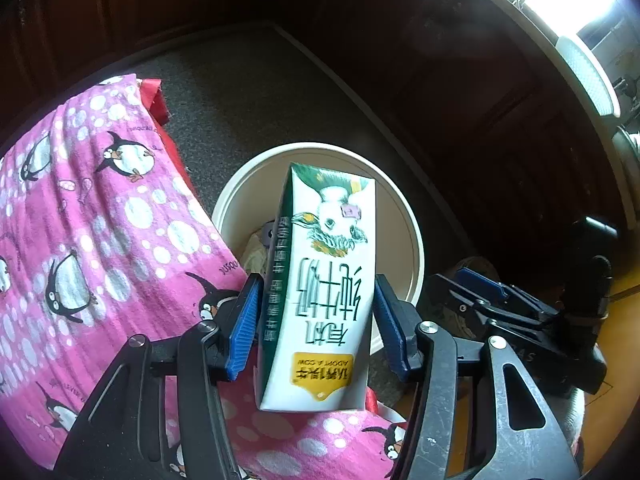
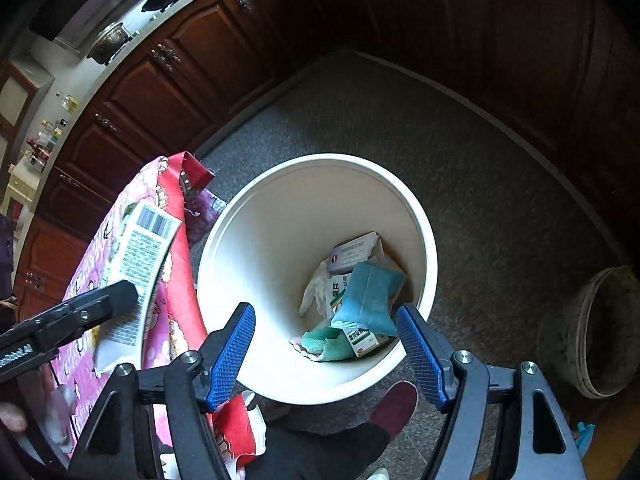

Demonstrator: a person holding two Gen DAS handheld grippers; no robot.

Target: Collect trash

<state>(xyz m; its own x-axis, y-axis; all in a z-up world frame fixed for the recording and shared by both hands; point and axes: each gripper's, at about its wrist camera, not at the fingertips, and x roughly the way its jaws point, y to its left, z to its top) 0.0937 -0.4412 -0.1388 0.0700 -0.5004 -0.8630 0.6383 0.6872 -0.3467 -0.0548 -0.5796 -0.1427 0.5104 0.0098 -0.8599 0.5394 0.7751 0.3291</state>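
Blue ribbed pads of the left gripper (image 1: 316, 320) press against both narrow sides of a milk carton (image 1: 324, 280), which it holds upside down, its cow picture and printed characters inverted and its far end tilted out over a white trash bin (image 1: 414, 240). Beneath and to the left of that gripper spreads a pink penguin-print cloth (image 1: 92, 216) with a red cloth (image 1: 158, 100) showing along its edge; the bin stands just past the cloth on a grey carpet (image 1: 248, 92). To the left gripper's right, the other gripper's black frame and a blue pad are in view. From the right wrist view, the right gripper (image 2: 326, 354) hangs with its jaws spread wide and nothing between them, poised above the near rim of the bin (image 2: 256, 248). Inside the bin, straight ahead of its fingers, lie a teal packet (image 2: 370, 300), a white medicine box (image 2: 354, 254), a green-and-white box (image 2: 364, 340), a green cloth (image 2: 324, 344) and crumpled white plastic (image 2: 316, 290). Off to the right gripper's left, the carton's barcode side (image 2: 136, 272) shows against the pink cloth. Far right of it on the floor sits a grimy bucket (image 2: 580, 340).
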